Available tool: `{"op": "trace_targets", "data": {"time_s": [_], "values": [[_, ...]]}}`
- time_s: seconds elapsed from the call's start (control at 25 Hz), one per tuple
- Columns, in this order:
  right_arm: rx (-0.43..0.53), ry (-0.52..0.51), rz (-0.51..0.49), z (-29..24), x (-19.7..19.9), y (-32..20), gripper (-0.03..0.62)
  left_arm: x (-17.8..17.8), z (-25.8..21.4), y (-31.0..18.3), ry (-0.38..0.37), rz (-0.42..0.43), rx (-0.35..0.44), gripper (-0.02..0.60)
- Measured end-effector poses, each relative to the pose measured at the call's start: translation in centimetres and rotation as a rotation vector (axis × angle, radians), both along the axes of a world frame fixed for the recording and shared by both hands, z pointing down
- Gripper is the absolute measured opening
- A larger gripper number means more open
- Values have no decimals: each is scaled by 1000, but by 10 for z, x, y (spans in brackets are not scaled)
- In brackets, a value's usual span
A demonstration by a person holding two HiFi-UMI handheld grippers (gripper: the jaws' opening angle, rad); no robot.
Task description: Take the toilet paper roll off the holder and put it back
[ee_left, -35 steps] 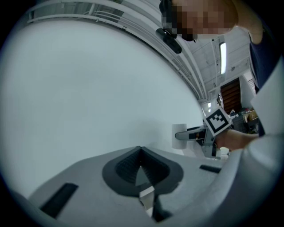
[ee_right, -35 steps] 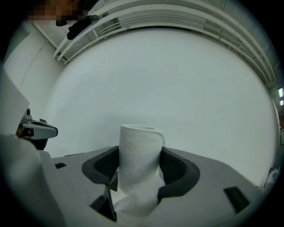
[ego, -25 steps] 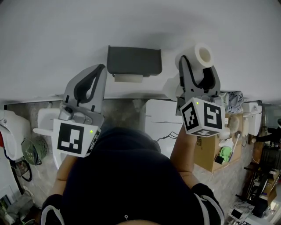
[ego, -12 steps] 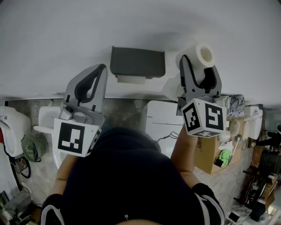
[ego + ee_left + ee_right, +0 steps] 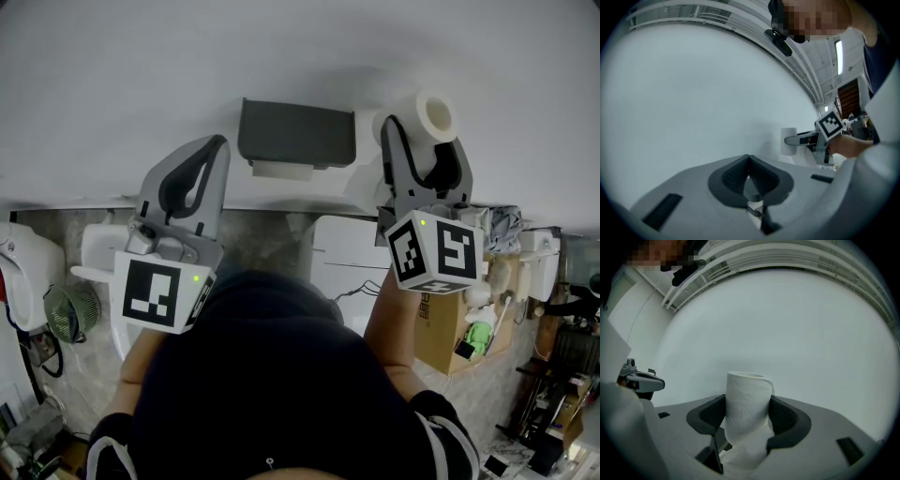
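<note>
While its two dark ribbed pads press the sides of the roll (image 5: 748,397), the right claw (image 5: 749,417) stands wide, gripping the white paper cylinder on end between them. The roll's soft, faintly quilted wrap bulges a little at the pads, and a loose crumpled tail of paper sags down inside the jaws. Seen from the head, the pale cardboard core shows as a round hollow at the roll's top. The roll is off the holder (image 5: 296,134), held just to its right and close to the wall (image 5: 112,84).

The left claw (image 5: 749,160) has its jaws together at the tips with nothing between them, only a teardrop gap behind the ribbed pads. Its body is smooth grey plastic, as is the right one's.

Each claw carries a white cube with black square markers and a small green light; no writing can be read. The holder is a dark grey, boxy hood with a white piece under it, fixed to the plain, matte white wall.
</note>
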State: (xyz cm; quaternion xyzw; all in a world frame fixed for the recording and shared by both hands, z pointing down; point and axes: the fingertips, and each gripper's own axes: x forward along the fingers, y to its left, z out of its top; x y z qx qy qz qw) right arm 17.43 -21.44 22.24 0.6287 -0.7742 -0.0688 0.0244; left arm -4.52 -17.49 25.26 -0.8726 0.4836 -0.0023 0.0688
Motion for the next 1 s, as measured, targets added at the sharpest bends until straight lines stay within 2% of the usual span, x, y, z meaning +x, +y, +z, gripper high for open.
{"op": "trace_targets", "data": {"time_s": [0.48, 1.0], "values": [[-2, 5, -21, 0, -10, -5, 296, -2, -5, -5, 12, 5, 29, 2], [-12, 5, -58, 4, -30, -12, 296, -12, 1, -9, 1, -12, -2, 2]]}}
